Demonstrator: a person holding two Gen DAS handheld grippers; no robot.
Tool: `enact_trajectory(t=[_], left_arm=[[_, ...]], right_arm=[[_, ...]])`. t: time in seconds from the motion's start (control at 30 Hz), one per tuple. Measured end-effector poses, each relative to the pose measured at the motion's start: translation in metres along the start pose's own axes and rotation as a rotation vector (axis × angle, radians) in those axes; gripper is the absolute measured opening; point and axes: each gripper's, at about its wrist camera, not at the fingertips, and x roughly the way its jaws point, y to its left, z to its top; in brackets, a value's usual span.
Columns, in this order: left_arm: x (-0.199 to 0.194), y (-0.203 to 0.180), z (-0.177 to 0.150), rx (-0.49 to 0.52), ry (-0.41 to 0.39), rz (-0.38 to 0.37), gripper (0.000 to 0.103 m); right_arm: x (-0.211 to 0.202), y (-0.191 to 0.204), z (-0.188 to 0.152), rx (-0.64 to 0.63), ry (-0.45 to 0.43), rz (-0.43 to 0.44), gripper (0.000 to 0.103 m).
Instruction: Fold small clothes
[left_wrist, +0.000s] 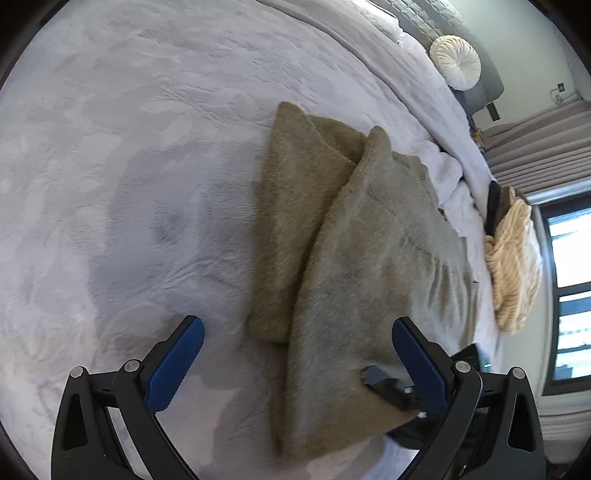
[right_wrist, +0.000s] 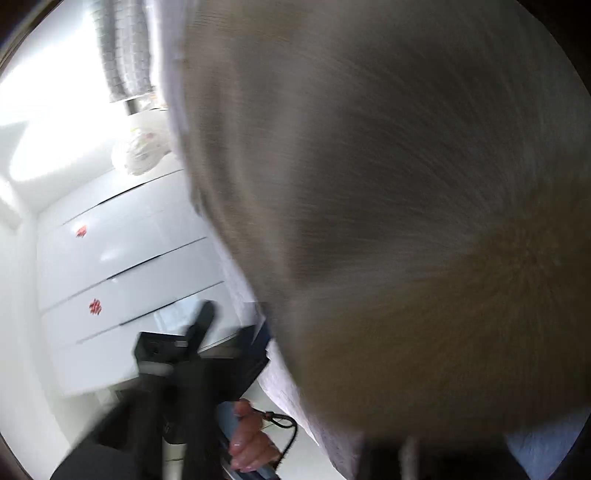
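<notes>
place: home bedroom | evidence: bed blanket (left_wrist: 147, 147), round cushion (left_wrist: 456, 61), curtains (left_wrist: 535, 147), white drawers (right_wrist: 122, 266)

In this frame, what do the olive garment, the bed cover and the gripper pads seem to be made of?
Olive garment: apparently soft fleece or brushed knit, matte, fuzzy nap, stitched seam. Bed cover: plush pale grey fabric, nap showing brushed streaks. Left gripper pads: blue, finely textured, probably rubber.

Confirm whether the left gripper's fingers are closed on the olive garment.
No: the left gripper is wide open, its blue pads apart over the olive garment.
</notes>
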Motion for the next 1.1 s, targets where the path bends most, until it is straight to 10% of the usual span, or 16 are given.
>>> enact_trajectory(t=[0.37, 0.5, 0.6, 0.73, 0.9, 1.03, 1.1], left_arm=[[0.027, -0.047, 0.038, 0.012, 0.052, -0.293, 0.102], [0.038, -0.069, 0.044, 0.078, 0.075, -0.266, 0.101], [0.052, -0.071, 0.041, 0.095, 0.101, -0.197, 0.071], [0.06, -0.06, 0.036, 0.115, 0.107, -0.114, 0.058], [0.064, -0.057, 0.032, 0.127, 0.105, -0.047, 0.058], [0.07, -0.063, 0.031, 0.163, 0.103, -0.011, 0.058], [0.072, -0.069, 0.029, 0.205, 0.094, 0.026, 0.023]], right_arm=[[-0.039, 0.07, -0.012, -0.248, 0.022, 0.176, 0.009], [-0.033, 0.072, -0.023, -0.322, 0.05, 0.045, 0.009], [-0.024, 0.06, -0.035, -0.348, 0.089, -0.095, 0.009], [-0.025, 0.045, -0.05, -0.364, 0.155, -0.278, 0.015], [-0.062, 0.071, -0.056, -0.45, 0.129, -0.379, 0.067], [-0.094, 0.109, -0.041, -0.555, -0.014, -0.411, 0.058], [-0.096, 0.122, -0.027, -0.593, -0.071, -0.449, 0.016]])
